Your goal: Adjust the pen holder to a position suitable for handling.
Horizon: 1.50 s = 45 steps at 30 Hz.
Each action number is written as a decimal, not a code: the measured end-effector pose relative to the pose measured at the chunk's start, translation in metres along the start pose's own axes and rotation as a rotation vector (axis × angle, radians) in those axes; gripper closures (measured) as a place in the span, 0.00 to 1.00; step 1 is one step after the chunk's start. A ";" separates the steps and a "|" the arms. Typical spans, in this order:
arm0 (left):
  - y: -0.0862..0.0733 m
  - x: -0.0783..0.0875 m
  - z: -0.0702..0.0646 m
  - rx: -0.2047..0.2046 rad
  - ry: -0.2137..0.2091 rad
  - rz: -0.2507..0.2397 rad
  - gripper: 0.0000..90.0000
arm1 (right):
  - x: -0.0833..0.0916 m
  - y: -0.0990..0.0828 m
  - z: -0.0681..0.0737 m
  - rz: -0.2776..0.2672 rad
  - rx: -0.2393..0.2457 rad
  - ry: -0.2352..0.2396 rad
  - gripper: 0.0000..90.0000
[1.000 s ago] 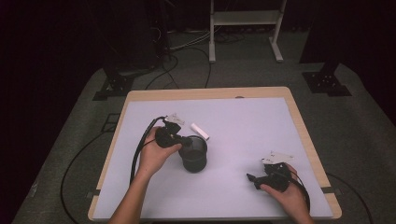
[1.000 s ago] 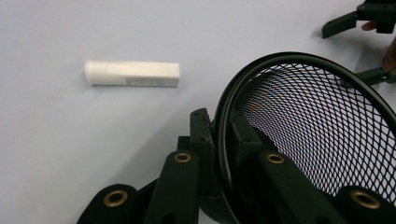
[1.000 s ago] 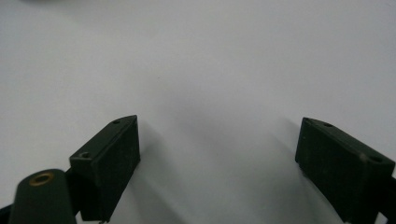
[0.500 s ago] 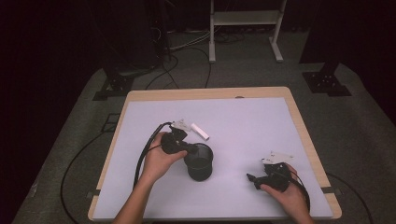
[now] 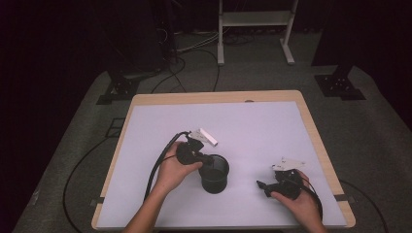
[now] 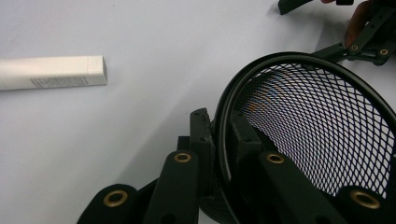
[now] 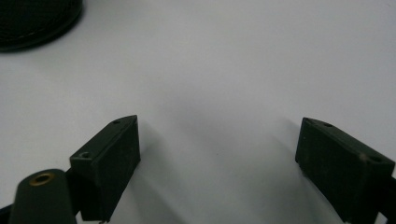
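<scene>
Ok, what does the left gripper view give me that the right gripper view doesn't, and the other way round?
Left gripper view alone: the white box lying flat on the table, and the left claw shut on the rim of the black mesh cup, one jaw inside the mesh, one outside. Right gripper view alone: the right claw with its jaws wide apart and nothing between them, low over the table. Both share the white tabletop and the mesh cup, which in the right gripper view sits at the top-left corner.

round wire-mesh cup (image 5: 214, 173): black, diamond grid
small rectangular box (image 6: 51, 72): white, grey print
flat table top (image 5: 252, 126): pale lilac, light wood border
floor: grey
</scene>
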<state>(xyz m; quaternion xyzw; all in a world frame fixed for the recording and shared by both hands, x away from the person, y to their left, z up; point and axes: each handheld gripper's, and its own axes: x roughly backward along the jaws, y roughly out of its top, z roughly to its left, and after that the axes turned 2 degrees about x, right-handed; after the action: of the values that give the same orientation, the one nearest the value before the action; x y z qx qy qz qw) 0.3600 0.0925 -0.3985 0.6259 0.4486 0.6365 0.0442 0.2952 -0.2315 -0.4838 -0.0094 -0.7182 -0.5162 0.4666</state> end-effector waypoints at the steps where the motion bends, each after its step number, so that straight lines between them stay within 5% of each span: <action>1: 0.000 0.000 0.000 -0.007 0.001 0.000 0.91 | 0.000 0.000 0.000 0.001 0.003 0.000 0.14; 14: 0.000 -0.006 0.003 0.005 -0.003 0.005 0.91 | 0.000 0.000 0.000 0.000 0.004 0.000 0.14; 34: -0.006 0.023 0.003 0.014 -0.016 -0.074 0.52 | 0.000 0.000 0.000 0.001 0.002 0.000 0.14; 45: -0.020 0.048 0.003 0.011 0.021 -0.115 0.37 | 0.000 0.000 0.000 0.000 -0.002 0.000 0.14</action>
<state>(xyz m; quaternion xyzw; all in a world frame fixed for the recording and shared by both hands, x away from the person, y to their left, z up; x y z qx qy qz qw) 0.3419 0.1359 -0.3754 0.5925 0.4877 0.6371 0.0725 0.2952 -0.2315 -0.4839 -0.0097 -0.7176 -0.5168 0.4668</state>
